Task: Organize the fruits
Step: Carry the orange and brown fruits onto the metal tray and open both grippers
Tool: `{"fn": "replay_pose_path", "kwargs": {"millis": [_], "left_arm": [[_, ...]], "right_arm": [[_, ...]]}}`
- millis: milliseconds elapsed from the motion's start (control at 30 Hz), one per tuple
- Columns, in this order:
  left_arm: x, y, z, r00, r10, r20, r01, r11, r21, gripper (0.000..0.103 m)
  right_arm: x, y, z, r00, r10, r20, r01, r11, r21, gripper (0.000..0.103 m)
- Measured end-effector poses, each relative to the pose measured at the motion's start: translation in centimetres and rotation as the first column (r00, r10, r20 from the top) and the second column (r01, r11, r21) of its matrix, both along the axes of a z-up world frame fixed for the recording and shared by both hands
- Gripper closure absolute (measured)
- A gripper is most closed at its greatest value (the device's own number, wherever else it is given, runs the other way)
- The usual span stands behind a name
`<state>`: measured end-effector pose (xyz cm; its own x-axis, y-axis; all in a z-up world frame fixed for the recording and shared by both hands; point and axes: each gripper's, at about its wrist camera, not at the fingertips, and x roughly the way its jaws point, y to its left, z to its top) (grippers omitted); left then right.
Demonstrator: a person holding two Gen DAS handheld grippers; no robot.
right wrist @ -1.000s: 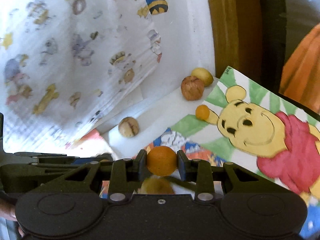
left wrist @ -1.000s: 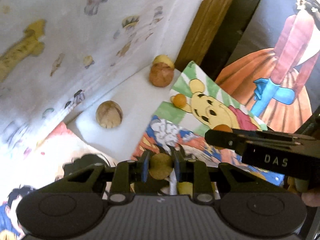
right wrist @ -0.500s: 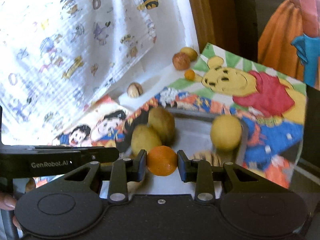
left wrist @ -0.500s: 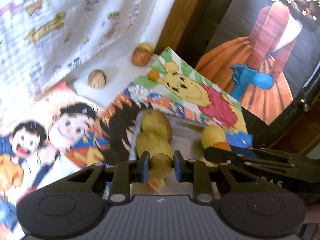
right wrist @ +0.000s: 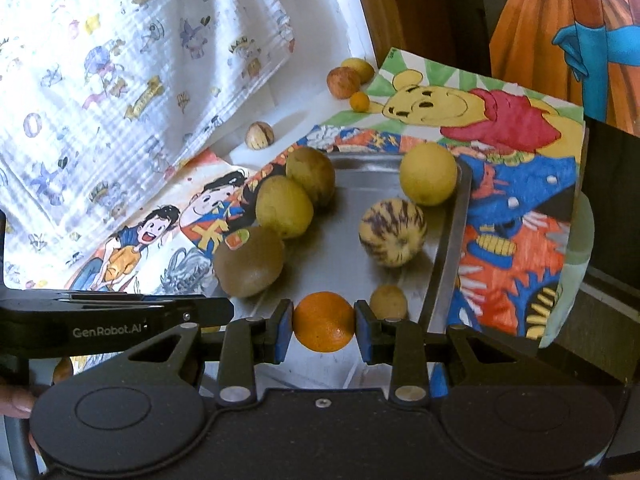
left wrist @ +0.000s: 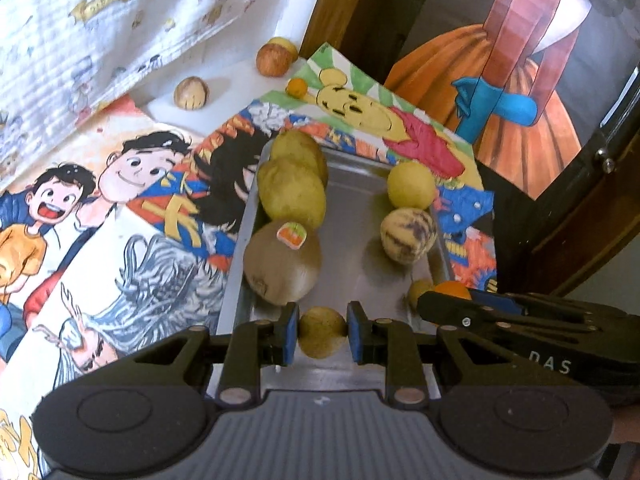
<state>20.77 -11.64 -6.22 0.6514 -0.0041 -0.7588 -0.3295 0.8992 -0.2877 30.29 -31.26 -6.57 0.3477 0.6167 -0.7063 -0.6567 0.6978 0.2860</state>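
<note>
My left gripper (left wrist: 322,334) is shut on a small yellow-brown fruit (left wrist: 322,332) over the near end of a metal tray (left wrist: 352,216). My right gripper (right wrist: 324,322) is shut on a small orange (right wrist: 323,321) over the same tray (right wrist: 352,196). The tray holds a kiwi with a sticker (right wrist: 249,261), two yellow-green fruits (right wrist: 284,206), a striped melon-like fruit (right wrist: 392,232), a yellow lemon-like fruit (right wrist: 428,173) and a small tan fruit (right wrist: 388,301). The right gripper's side (left wrist: 500,312) shows at right in the left wrist view.
Cartoon drawings lie under and around the tray (right wrist: 480,112). On the white surface beyond sit a walnut-like fruit (right wrist: 259,134), a reddish fruit (right wrist: 343,82), a yellow fruit (right wrist: 362,66) and a tiny orange (right wrist: 359,101). A printed cloth (right wrist: 120,60) hangs at left.
Both grippers have pulled back and risen, each still holding its fruit. The tray and its fruits have come fully into view below them.
</note>
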Motion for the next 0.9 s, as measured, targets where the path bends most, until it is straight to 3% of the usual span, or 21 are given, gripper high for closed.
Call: {"fn": "replay_pose_path", "kwargs": {"millis": [567, 767, 900], "left_arm": [[0.4, 0.4, -2.4, 0.997, 0.003, -0.072, -0.001, 1.0, 0.027, 0.075], [0.5, 0.8, -2.8, 0.996, 0.003, -0.089, -0.001, 1.0, 0.02, 0.075], [0.4, 0.9, -2.6, 0.997, 0.002, -0.079, -0.001, 1.0, 0.017, 0.064]], "right_arm": [[-0.9, 0.1, -2.5, 0.999, -0.027, 0.042, 0.032, 0.994, -0.104, 0.068], [-1.2, -0.2, -2.5, 0.998, -0.026, 0.051, 0.032, 0.994, -0.103, 0.062], [-1.6, -0.8, -2.4, 0.998, -0.032, 0.057, 0.038, 0.993, -0.109, 0.058]]}}
